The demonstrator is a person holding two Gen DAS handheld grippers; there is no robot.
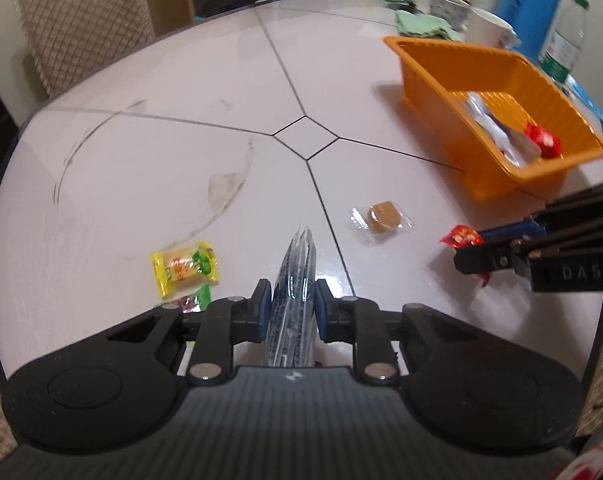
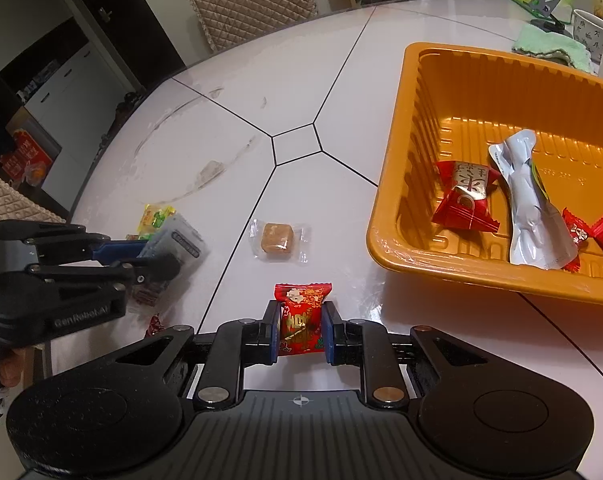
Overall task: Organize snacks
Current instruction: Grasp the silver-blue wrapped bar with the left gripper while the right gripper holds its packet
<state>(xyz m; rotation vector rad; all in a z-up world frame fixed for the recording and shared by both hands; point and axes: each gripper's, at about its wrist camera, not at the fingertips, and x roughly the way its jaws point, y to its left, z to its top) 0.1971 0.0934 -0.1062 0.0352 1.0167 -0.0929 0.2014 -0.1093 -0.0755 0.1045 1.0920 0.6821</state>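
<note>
1. My left claw (image 1: 291, 304) grips a clear packet (image 1: 295, 276), long axis pointing forward.
2. My right claw (image 2: 301, 330) clamps a red candy (image 2: 302, 318).
3. The orange tray (image 2: 481, 56) lies forward-right, nearer the right claw; I'd judge it drops first.

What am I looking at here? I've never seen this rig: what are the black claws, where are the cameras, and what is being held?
No robot: a person holds two handheld grippers, each with a fisheye camera looking along its fingers. The left gripper is shut on a clear printed packet. The right gripper is shut on a red candy. On the white table lie a brown sweet in clear wrap and a yellow candy. The orange tray already contains several wrapped snacks.
</note>
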